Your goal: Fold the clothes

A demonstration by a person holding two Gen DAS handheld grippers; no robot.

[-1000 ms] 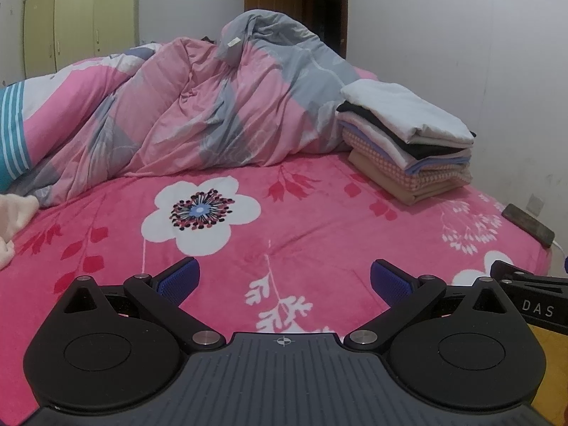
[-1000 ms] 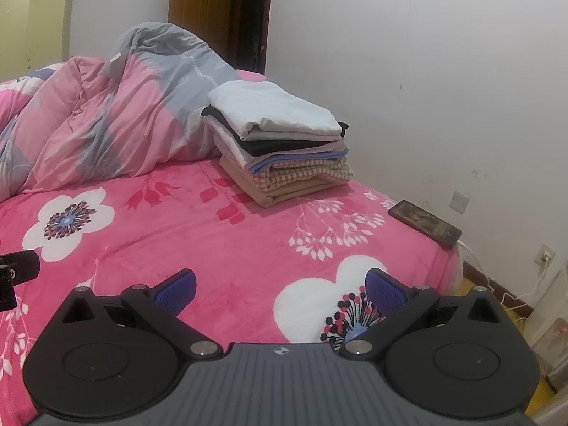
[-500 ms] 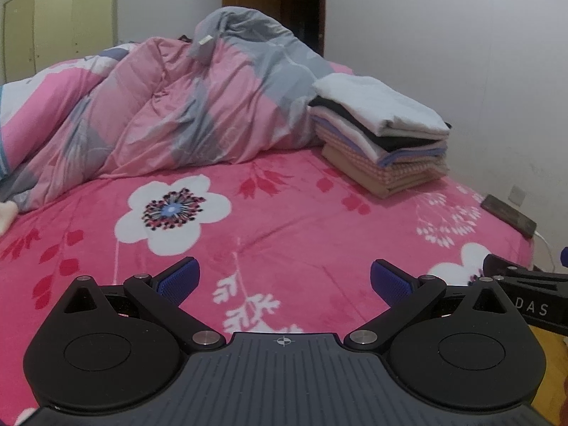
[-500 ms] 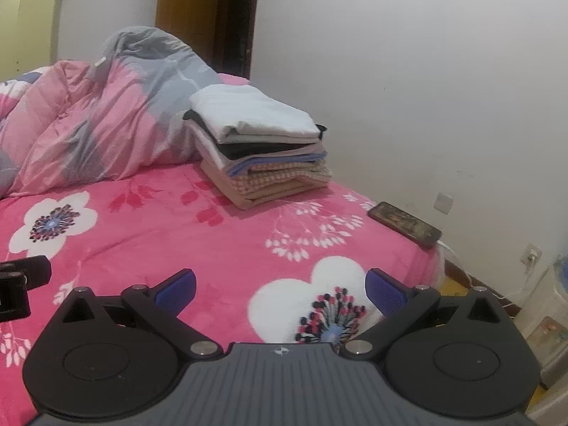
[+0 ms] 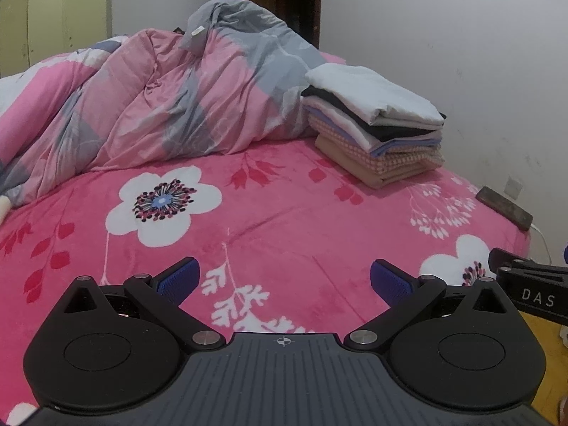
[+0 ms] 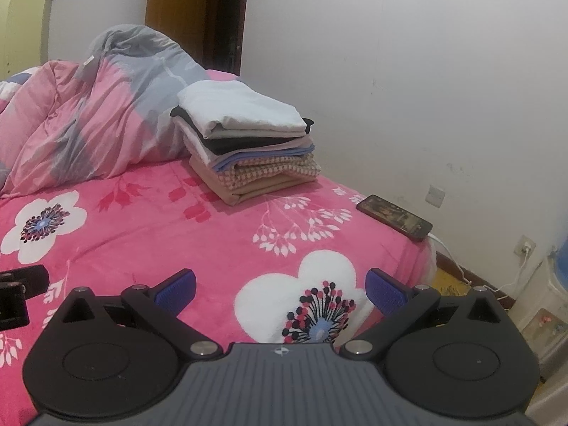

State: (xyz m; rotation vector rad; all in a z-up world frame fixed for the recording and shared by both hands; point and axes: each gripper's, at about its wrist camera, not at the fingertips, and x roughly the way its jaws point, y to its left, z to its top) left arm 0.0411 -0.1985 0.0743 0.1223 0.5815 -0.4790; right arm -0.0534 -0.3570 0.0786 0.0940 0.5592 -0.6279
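Observation:
A stack of folded clothes [image 5: 376, 131] [image 6: 248, 142] sits on the far right of the pink flowered bed cover [image 5: 284, 220] [image 6: 213, 234], a white piece on top, black, lilac, checked and tan ones under it. My left gripper [image 5: 284, 278] stands open low over the near part of the bed, nothing between its blue pads. My right gripper [image 6: 280, 285] is open too, over a white flower print near the bed's right edge, empty. Both are well short of the stack.
A rumpled pink and grey quilt [image 5: 170, 106] [image 6: 88, 106] fills the back of the bed. A dark phone [image 5: 504, 207] [image 6: 394, 216] lies at the bed's right edge with a white cable. White wall to the right, yellow cupboards [image 5: 53, 17] back left.
Both views have swung to the right: the stack and quilt slid left in frame. A pale cloth at the left edge of the left view has almost left the frame. Both grippers stayed open.

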